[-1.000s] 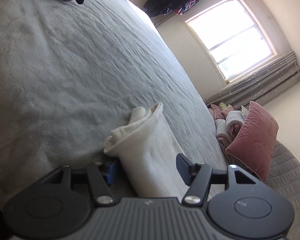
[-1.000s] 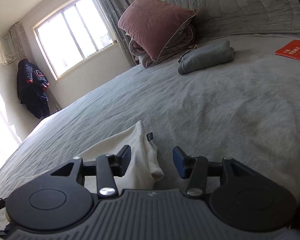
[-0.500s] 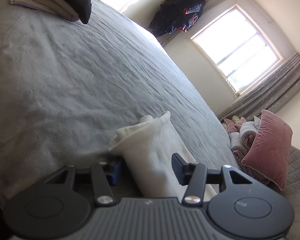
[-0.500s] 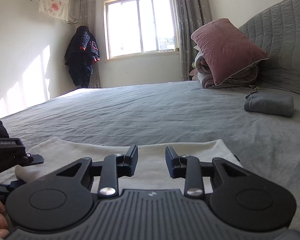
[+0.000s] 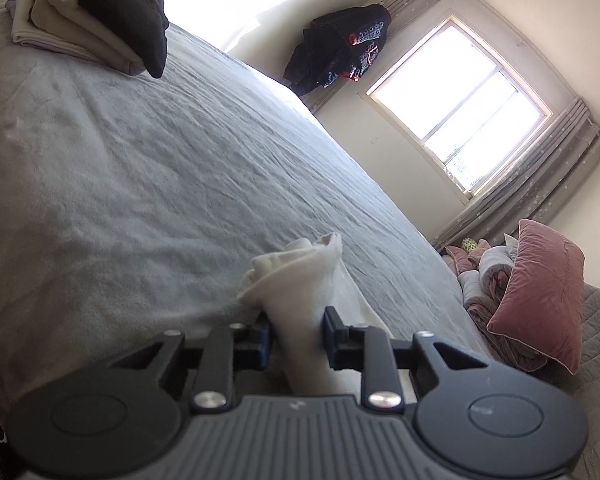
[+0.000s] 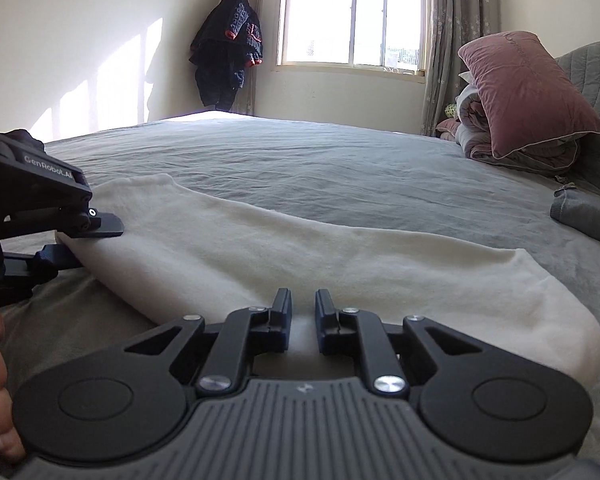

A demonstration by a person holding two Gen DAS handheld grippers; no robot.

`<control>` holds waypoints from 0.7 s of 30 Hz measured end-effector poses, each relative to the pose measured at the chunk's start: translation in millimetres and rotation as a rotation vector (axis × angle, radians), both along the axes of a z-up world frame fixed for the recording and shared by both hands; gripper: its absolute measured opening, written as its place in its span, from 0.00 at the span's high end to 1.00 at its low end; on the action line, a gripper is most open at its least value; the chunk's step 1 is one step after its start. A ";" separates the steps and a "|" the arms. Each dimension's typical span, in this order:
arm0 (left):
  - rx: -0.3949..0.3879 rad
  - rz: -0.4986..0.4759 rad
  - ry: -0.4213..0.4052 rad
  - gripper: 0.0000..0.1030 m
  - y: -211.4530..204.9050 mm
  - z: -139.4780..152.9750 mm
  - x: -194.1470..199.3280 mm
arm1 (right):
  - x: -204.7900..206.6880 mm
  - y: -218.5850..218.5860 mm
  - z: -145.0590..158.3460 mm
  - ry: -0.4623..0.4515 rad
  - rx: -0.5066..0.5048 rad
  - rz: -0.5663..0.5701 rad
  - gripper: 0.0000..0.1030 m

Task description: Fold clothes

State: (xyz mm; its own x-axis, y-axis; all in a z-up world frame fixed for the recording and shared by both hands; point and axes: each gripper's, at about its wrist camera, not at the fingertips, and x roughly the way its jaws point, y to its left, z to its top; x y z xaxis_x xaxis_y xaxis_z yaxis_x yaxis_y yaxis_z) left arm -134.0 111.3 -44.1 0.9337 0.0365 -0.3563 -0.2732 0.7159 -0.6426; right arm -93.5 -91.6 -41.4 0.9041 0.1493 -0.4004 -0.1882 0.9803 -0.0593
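— How are my claws sitting?
— Both are pointing slightly down. My left claw (image 5: 296, 334) has been closing and is clamping the cloth (image 6: 300, 248) on the bed (image 6: 340, 160). My right claw (image 6: 303, 320) is pinching its near edge.

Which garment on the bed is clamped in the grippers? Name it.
The cream garment: both the left gripper and right gripper have just been closing on its near edge. The folded grey garment and the far stacked clothes lie untouched.
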 end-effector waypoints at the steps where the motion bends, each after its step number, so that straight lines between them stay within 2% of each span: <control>1: 0.021 -0.012 -0.019 0.76 -2.8 5.4 -1.3 | 1.0 1.2 -1.8 0.003 -0.010 0.008 0.85; 6: 0.114 -0.064 -0.096 0.77 -21.2 31.3 -8.3 | 4.3 -5.9 -1.5 0.022 0.041 0.023 0.85; 12: 0.240 -0.142 -0.179 0.78 -53.8 62.8 -16.5 | 5.0 -54.6 11.3 0.090 0.353 0.024 0.85; 14: 0.281 -0.174 -0.192 0.78 -68.4 71.4 -16.9 | 2.7 -73.8 16.0 0.101 0.428 -0.002 0.83; 18: 0.315 -0.231 -0.210 0.78 -95.6 79.7 -16.3 | -4.4 -116.3 19.6 0.127 0.617 -0.043 0.73; 21: 0.343 -0.282 -0.215 0.78 -117.1 81.1 -15.6 | -11.6 -140.2 20.8 0.136 0.731 -0.045 0.73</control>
